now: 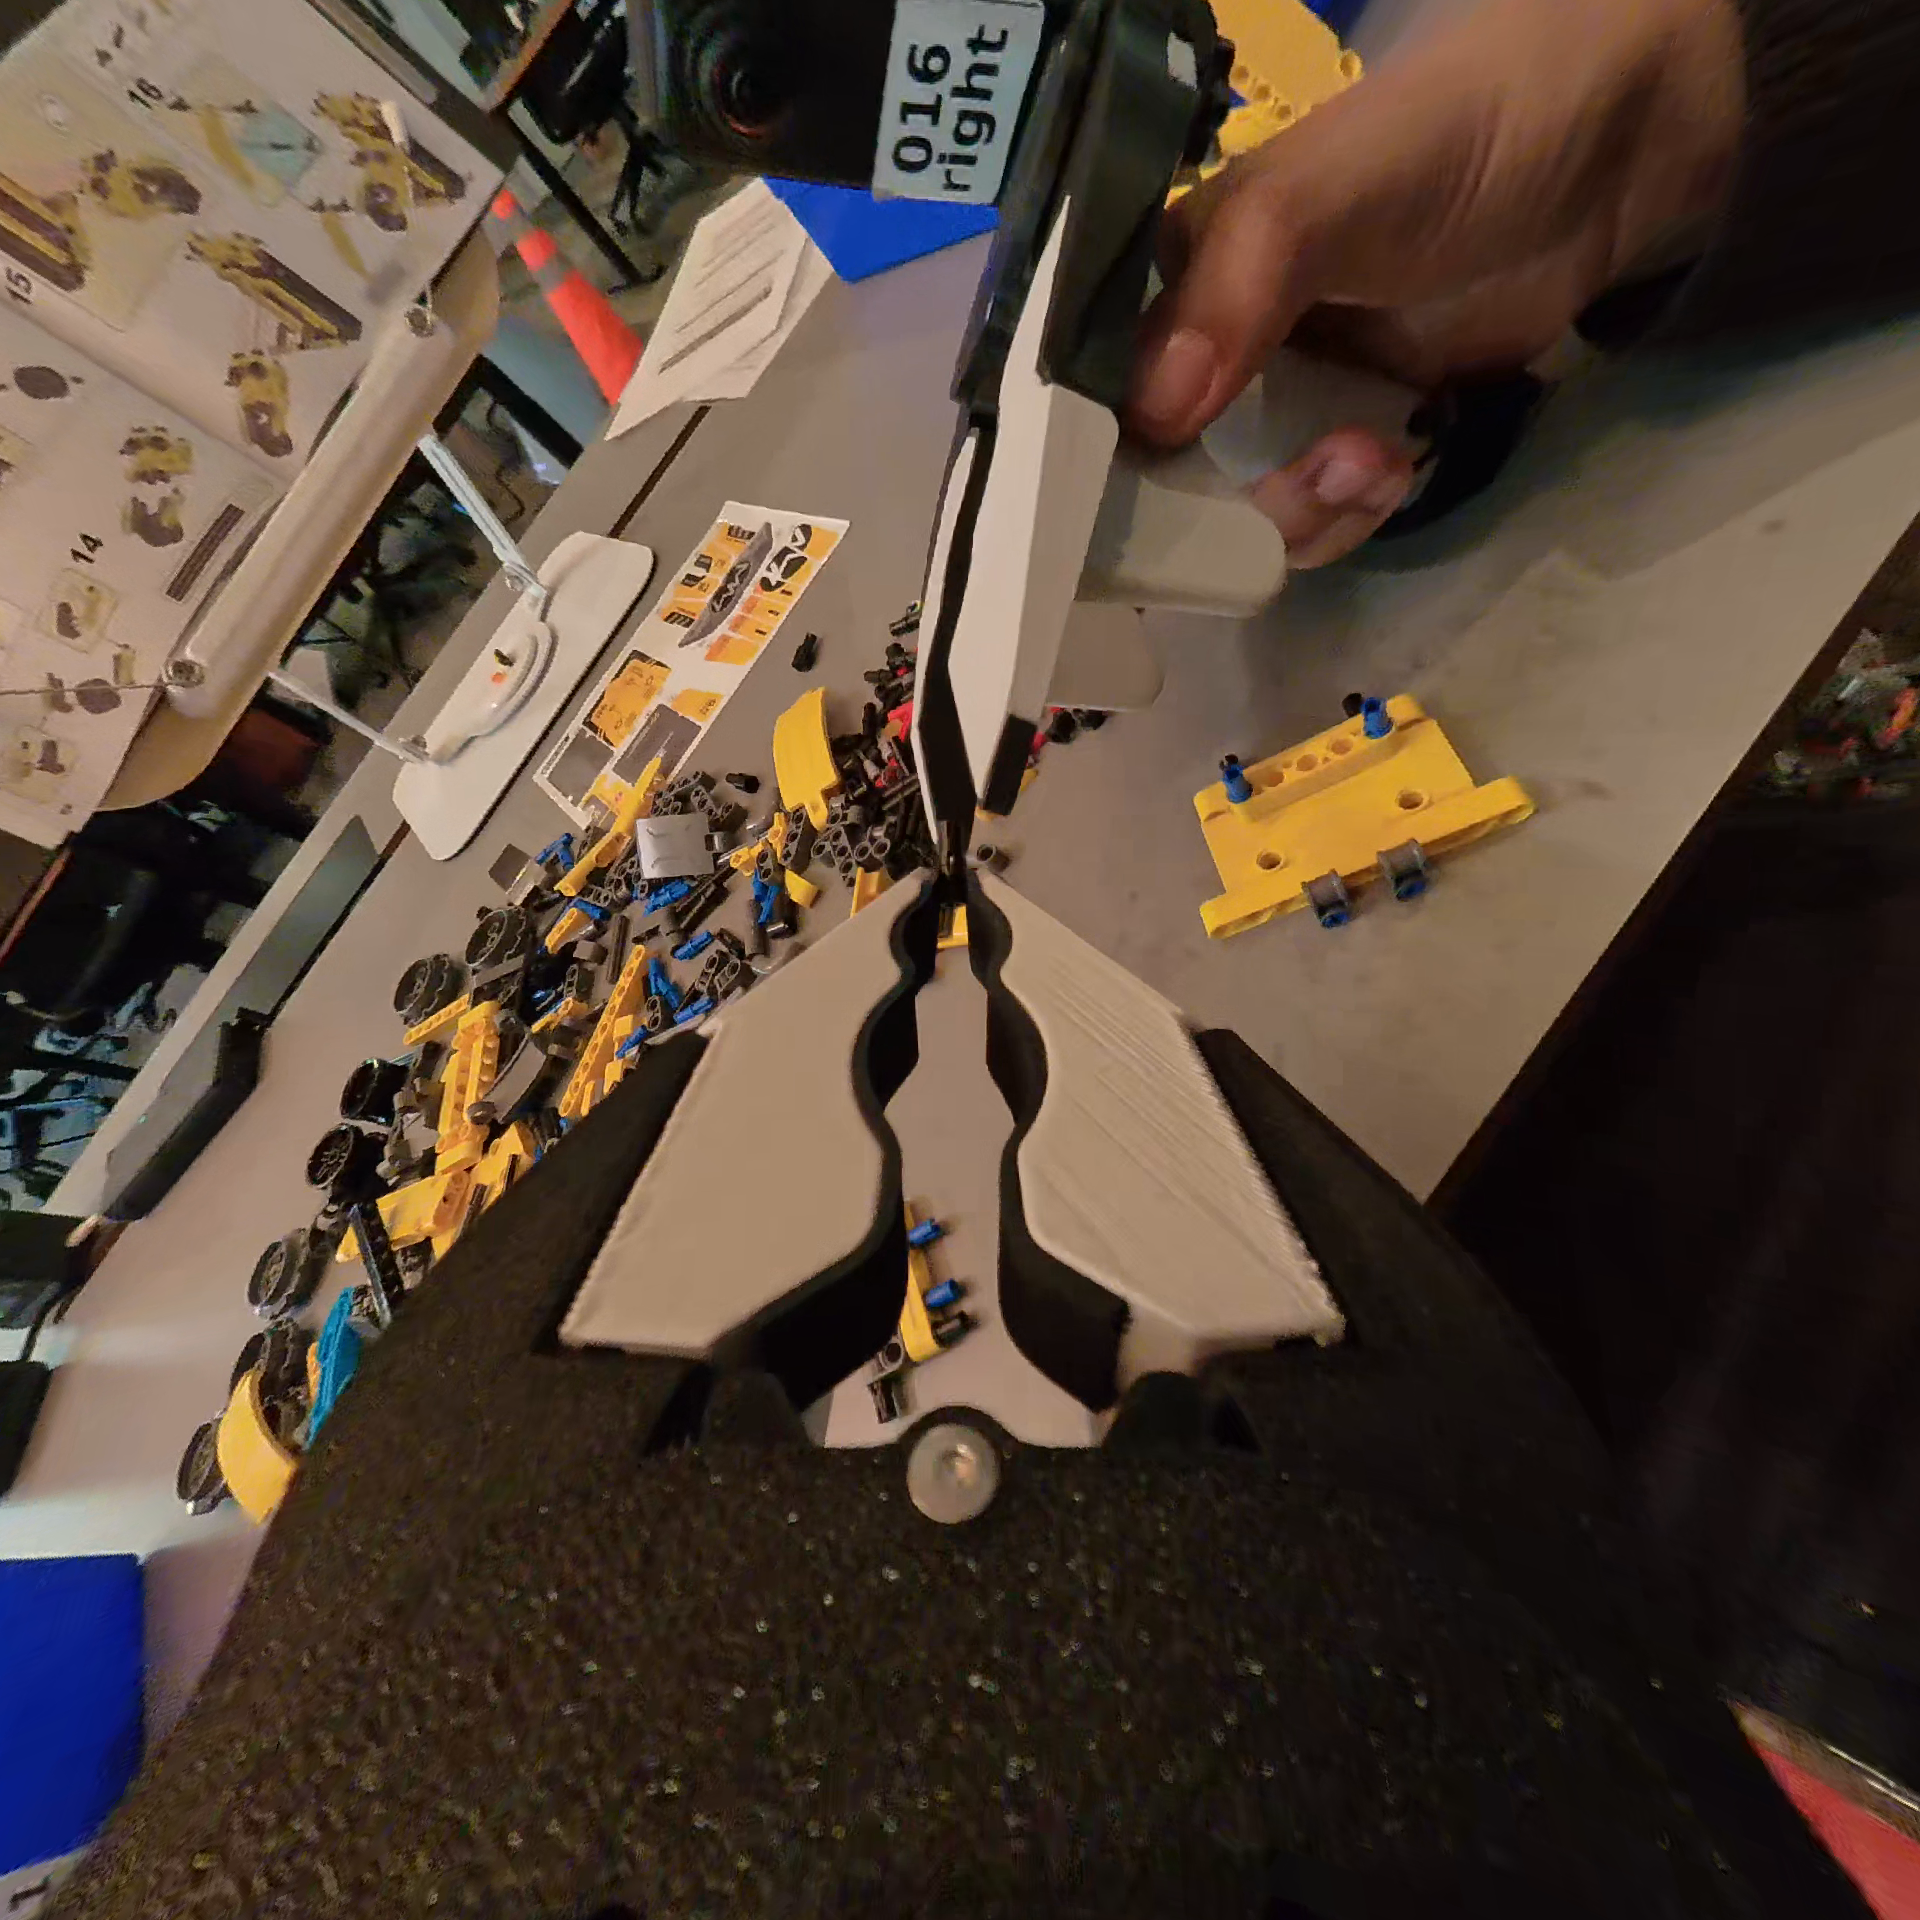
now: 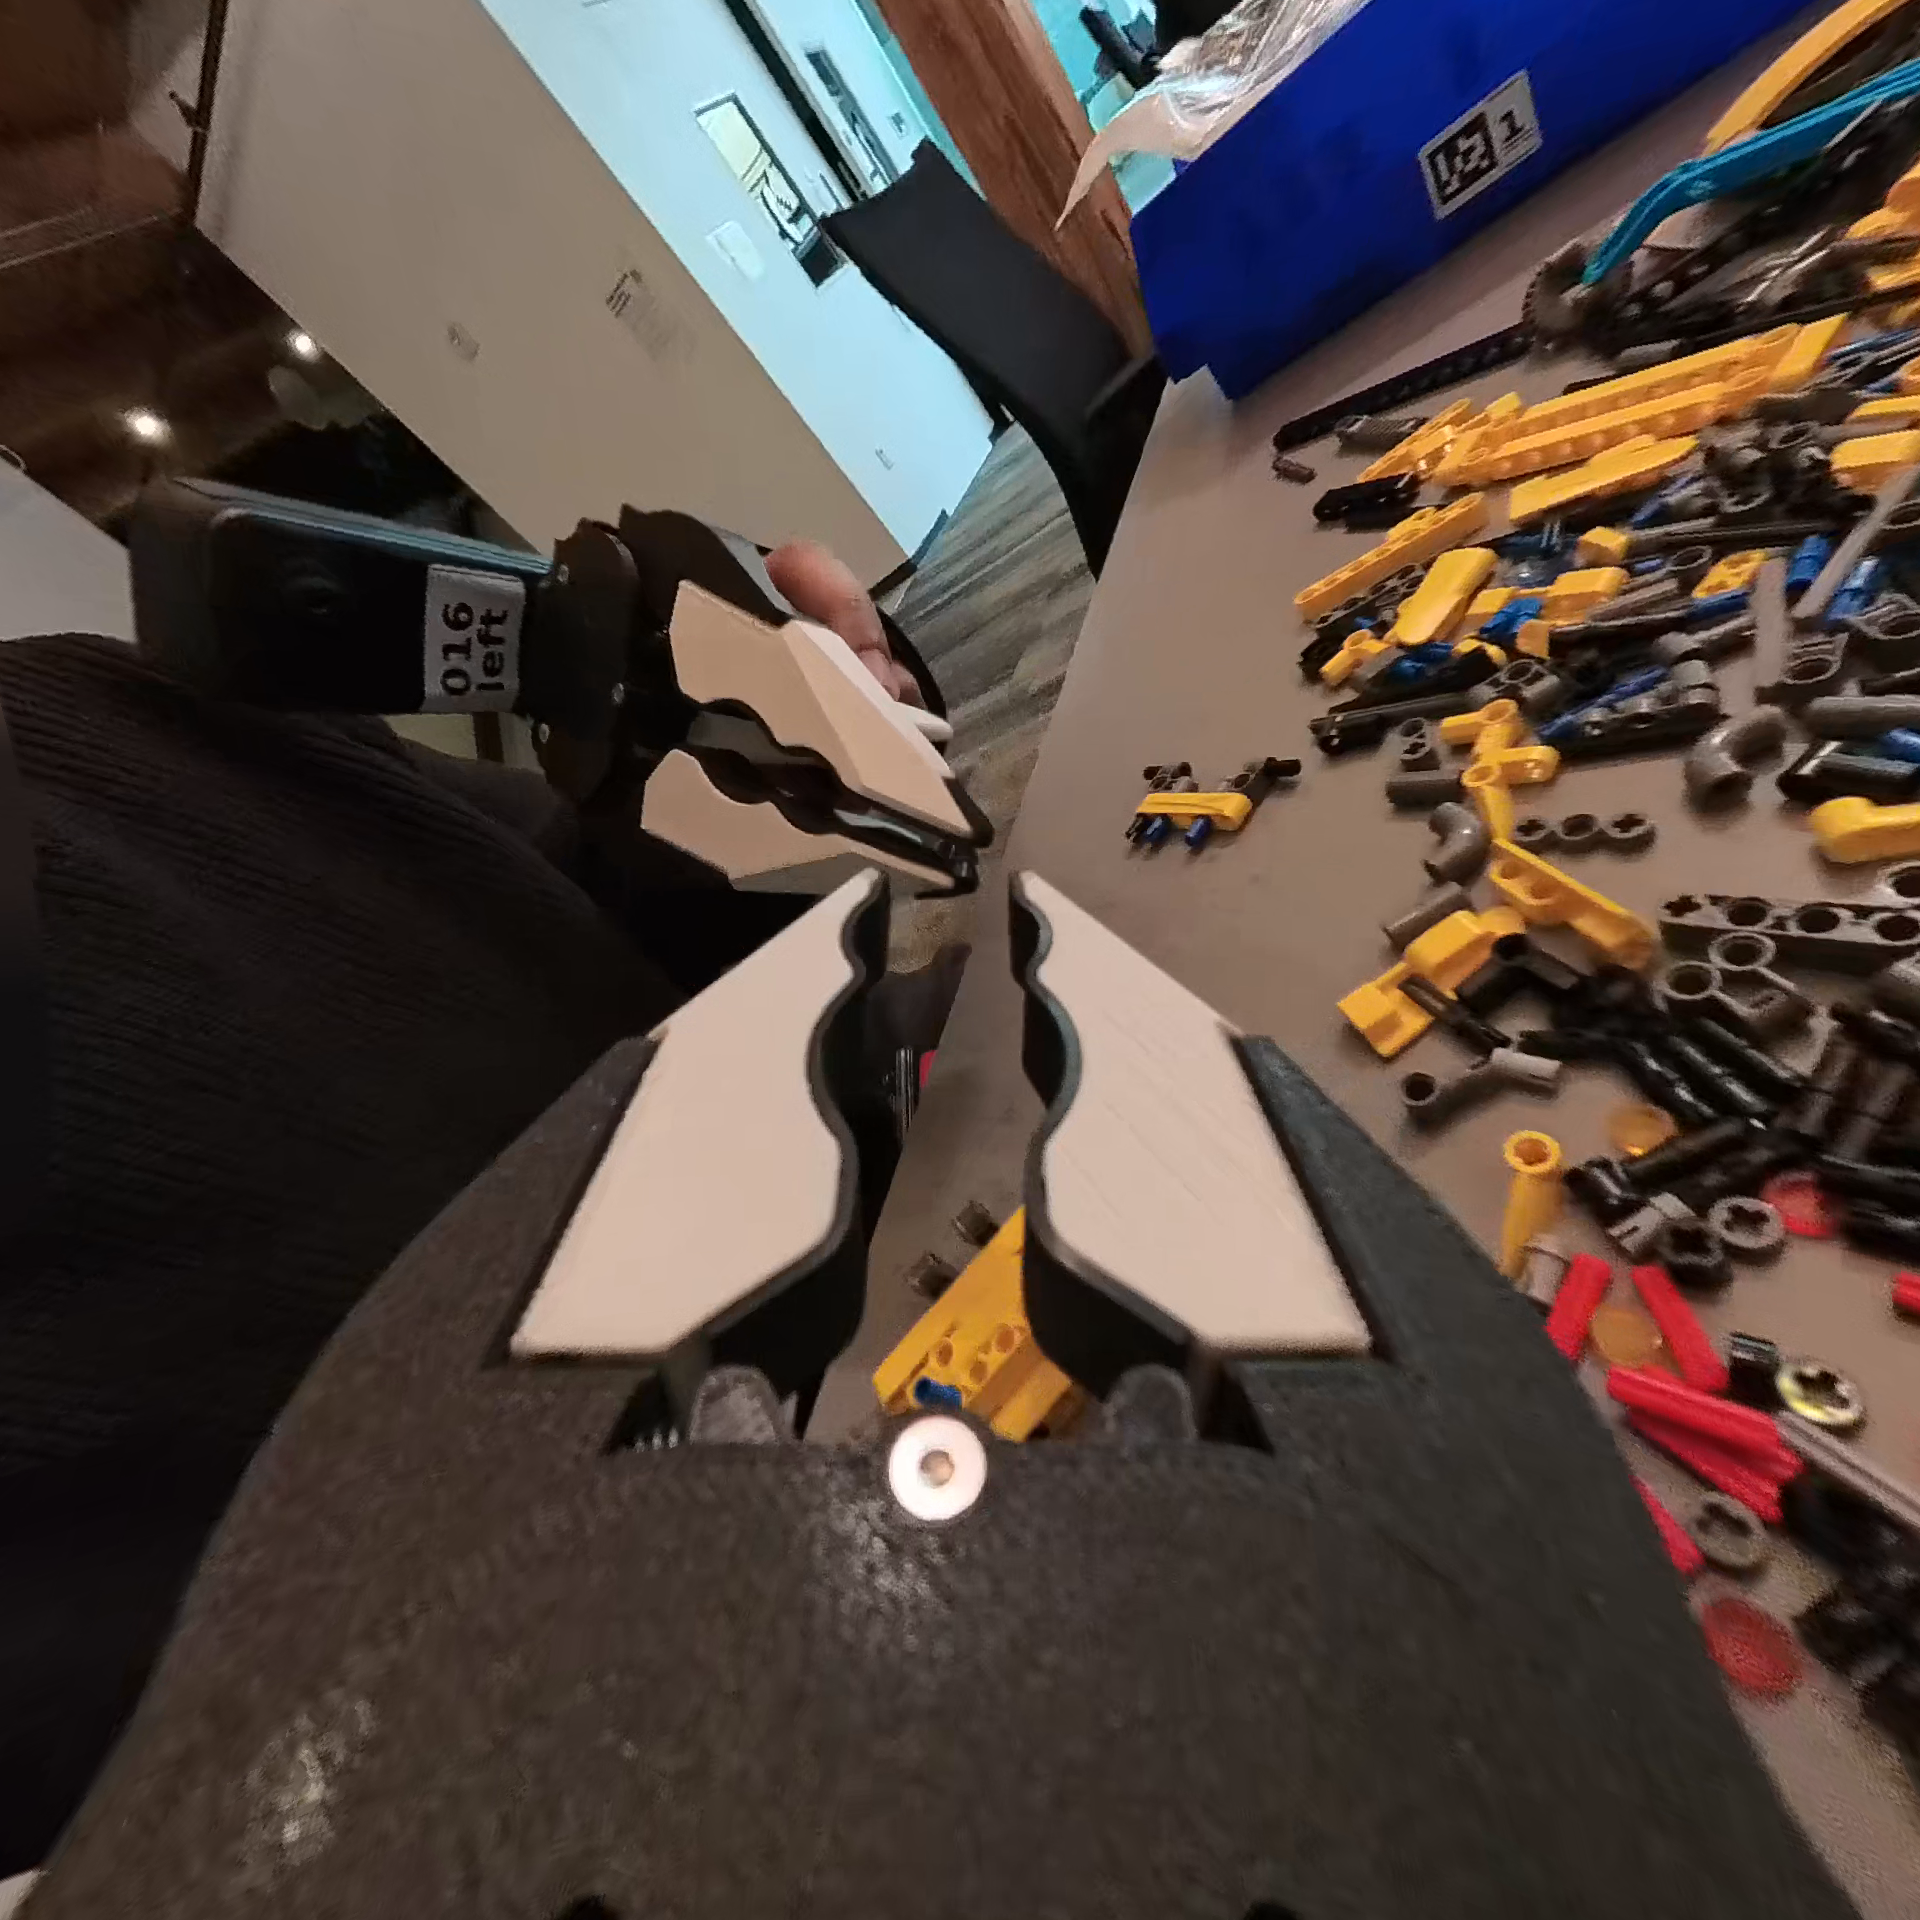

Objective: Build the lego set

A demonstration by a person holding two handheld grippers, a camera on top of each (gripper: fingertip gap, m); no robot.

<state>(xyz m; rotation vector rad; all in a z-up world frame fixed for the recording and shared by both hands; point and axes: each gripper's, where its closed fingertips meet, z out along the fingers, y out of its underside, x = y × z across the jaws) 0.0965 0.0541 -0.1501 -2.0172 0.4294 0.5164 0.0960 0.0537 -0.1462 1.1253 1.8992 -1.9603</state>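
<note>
Both grippers hover tip to tip beside my brick pile (image 1: 665, 966): left gripper (image 1: 951, 883) pinched on something tiny, unidentifiable; right gripper (image 2: 948, 883) narrowly parted, empty. I fear it drops into the pile.

Left gripper (image 1: 951, 883): white finger shells w/ black inner pads, black speckled body. Right gripper (image 2: 948, 894): same white/black scheme. Tabletop (image 1: 1403, 644) plain grey. Brick pile (image 1: 623, 935): mostly yellow & black, some blue pins, grey bits. Yellow frame piece (image 1: 1351, 821) w/ blue pins, grey connectors. Sticker sheet (image 1: 707, 644): yellow, black, grey patches on white. Red axles (image 2: 1683, 1382). Blue bin (image 2: 1351, 208). Traffic cone (image 1: 582, 301) orange. Teal curved beam (image 2: 1704, 187).
</note>
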